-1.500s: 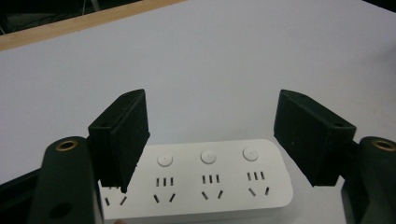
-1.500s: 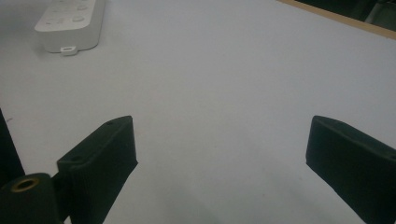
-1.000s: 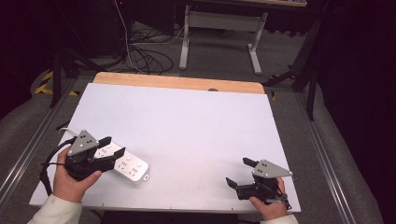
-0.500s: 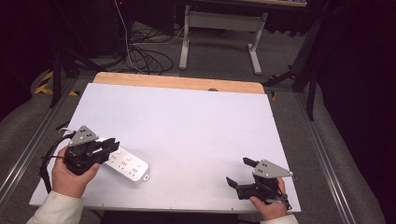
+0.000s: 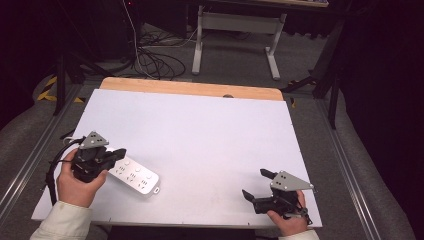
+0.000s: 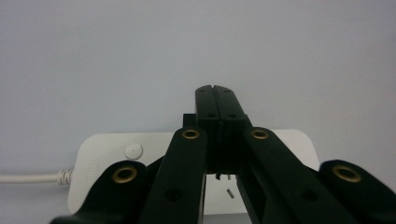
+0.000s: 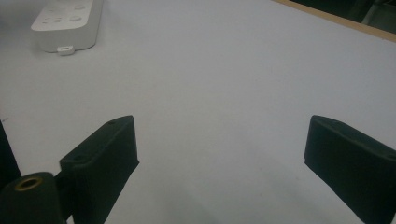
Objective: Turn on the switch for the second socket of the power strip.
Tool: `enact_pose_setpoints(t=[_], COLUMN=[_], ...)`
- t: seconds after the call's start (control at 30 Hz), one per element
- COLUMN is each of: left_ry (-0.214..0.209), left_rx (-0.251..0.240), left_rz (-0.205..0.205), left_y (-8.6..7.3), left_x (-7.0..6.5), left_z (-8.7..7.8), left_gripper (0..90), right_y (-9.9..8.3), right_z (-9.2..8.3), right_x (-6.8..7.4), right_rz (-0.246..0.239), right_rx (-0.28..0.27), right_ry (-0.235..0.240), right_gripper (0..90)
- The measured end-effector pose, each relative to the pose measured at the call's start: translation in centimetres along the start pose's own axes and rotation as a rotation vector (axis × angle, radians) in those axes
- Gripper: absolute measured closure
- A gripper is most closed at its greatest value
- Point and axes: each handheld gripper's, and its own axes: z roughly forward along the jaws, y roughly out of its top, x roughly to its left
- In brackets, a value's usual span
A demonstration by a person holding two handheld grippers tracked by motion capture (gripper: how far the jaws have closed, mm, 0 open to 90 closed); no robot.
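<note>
- Hands came in over the near edge of the white desk (image 5: 210, 130), one at each front corner, each holding a gripper.
- The right gripper (image 5: 254, 184) sat near the front right corner with its jaws spread wide and nothing between them; in the right gripper view its two black pads (image 7: 105, 154) stood well apart over bare desk.
- The left gripper (image 5: 119, 152) was at the front left, pointing toward the right across the desk, its jaws having just been closing.
- In the left gripper view its jaws met tip to tip, clenched on nothing, with the tips (image 6: 219, 100) lying over the power strip and reaching past its far edge.
- The white power strip (image 5: 134, 176) lay flat near the front left of the desk, just beside and partly under the left gripper.
- Its long axis ran on a diagonal, from the gripper end at the upper left down toward the near edge at the lower right.
- Its cable (image 6: 28, 178) left the end by the left gripper; the round button (image 6: 133, 150) sat at that same end.
- Beyond the white surface ran a strip of bare wood (image 5: 190, 89) along the far edge.
</note>
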Motion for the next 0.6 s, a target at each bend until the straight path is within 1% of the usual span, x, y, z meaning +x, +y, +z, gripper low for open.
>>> enact_pose_setpoints(t=[0.13, 0.17, 0.2, 0.27, 0.4, 0.43, 0.47, 0.5, 0.6], left_ry=[0.010, 0.006, 0.015, 0.018, 0.028, 0.023, 0.030, 0.026, 0.030], left_rx=[0.031, 0.039, 0.049, 0.066, 0.094, 0.102, 0.104, 0.111, 0.130], left_rz=[0.005, 0.000, 0.005, 0.008, 0.003, -0.005, -0.003, -0.005, -0.009], left_y=[0.1, 0.2, 0.2, 0.3, 0.3, 0.3, 0.4, 0.4, 0.4], left_x=[0.2, 0.2, 0.2, 0.2, 0.3, 0.3, 0.3, 0.3, 0.4], left_z=[0.5, 0.7, 0.8, 1.1, 1.6, 1.8, 1.9, 2.0, 2.4], left_gripper=[90.0, 90.0, 90.0, 90.0, 90.0, 90.0, 90.0, 90.0, 90.0], right_y=[0.0, 0.0, 0.0, 0.0, 0.0, 0.0, 0.0, 0.0, 0.0], right_z=[-0.1, -0.1, -0.1, -0.1, 0.0, -0.1, -0.1, -0.1, -0.1], right_x=[0.0, 0.0, 0.0, 0.0, 0.0, 0.0, 0.0, 0.0, 0.0], right_rz=[0.001, 0.001, 0.000, 0.000, 0.000, 0.000, 0.000, 0.000, -0.001], right_rx=[0.000, 0.000, -0.001, 0.000, -0.002, 0.000, 0.000, 0.001, -0.001], right_ry=[-0.003, -0.003, -0.003, -0.003, -0.002, -0.002, -0.002, -0.002, -0.003], right_gripper=[9.8, 9.8, 9.8, 9.8, 9.8, 9.8, 9.8, 9.7, 9.8])
